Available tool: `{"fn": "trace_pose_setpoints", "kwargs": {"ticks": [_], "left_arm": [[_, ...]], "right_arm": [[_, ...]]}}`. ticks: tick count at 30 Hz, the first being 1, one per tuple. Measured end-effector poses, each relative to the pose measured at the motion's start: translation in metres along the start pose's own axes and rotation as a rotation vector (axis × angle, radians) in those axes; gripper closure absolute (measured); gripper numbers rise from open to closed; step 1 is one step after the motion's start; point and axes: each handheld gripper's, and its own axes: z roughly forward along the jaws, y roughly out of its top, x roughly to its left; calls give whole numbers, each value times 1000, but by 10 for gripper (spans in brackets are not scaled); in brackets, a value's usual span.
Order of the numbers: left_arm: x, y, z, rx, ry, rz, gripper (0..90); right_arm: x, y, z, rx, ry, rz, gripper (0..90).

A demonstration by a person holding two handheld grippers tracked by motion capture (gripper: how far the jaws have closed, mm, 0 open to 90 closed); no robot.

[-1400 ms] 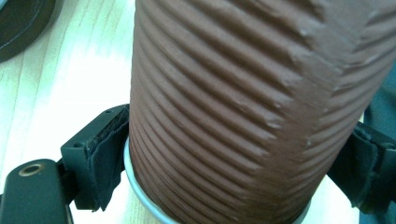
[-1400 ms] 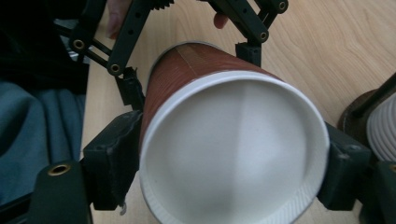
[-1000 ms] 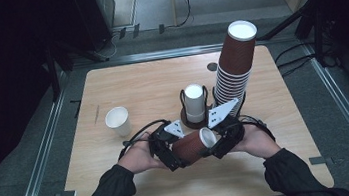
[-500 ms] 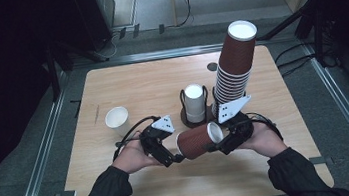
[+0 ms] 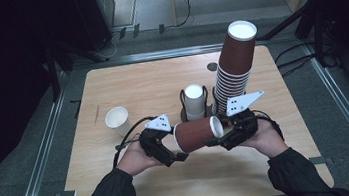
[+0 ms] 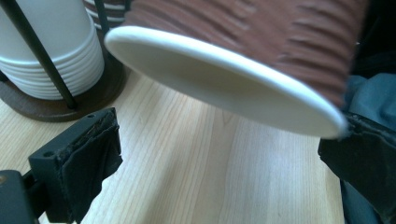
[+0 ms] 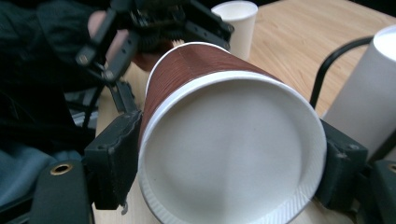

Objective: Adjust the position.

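The right gripper (image 5: 222, 135) pinches the brown ribbed paper cup (image 5: 196, 134) at its rim end, held sideways just before the black wire holder of white cups (image 5: 195, 103). The left gripper (image 5: 171, 149) stands spread round the cup's other end. Light and crushable; grip gently by the stiffer rim.

The cup (image 5: 197, 134) held over the near edge of the table (image 5: 145, 81) was reddish brown with fine ribbing and a white rim and base. The tall stack (image 5: 233, 65) toward the far right corner matched it. The holder's cups (image 5: 194, 100) and the lone cup (image 5: 117, 121) were white; the tabletop was pale wood grain.
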Motion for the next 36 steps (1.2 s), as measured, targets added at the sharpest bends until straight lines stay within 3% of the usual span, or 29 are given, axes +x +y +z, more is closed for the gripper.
{"fn": "trace_pose_setpoints", "kwargs": {"ticks": [4,9,12,17,23,36], "left_arm": [[0,1,1,-20,-19,-8,0],[-1,3,0,-89,-62,-21,0],[-2,3,-4,-129,-42,-15,5],[-1,2,-7,-155,-43,-24,30],[-3,2,-6,-110,-22,16,60],[0,0,-10,-82,-31,11,70]], "right_arm": [[1,2,2,-30,19,8,220],[4,4,8,-52,43,21,220],[4,5,12,-81,69,41,220],[2,4,14,-102,87,65,221],[4,4,15,-59,76,33,222],[5,5,15,-3,55,25,179]]}}
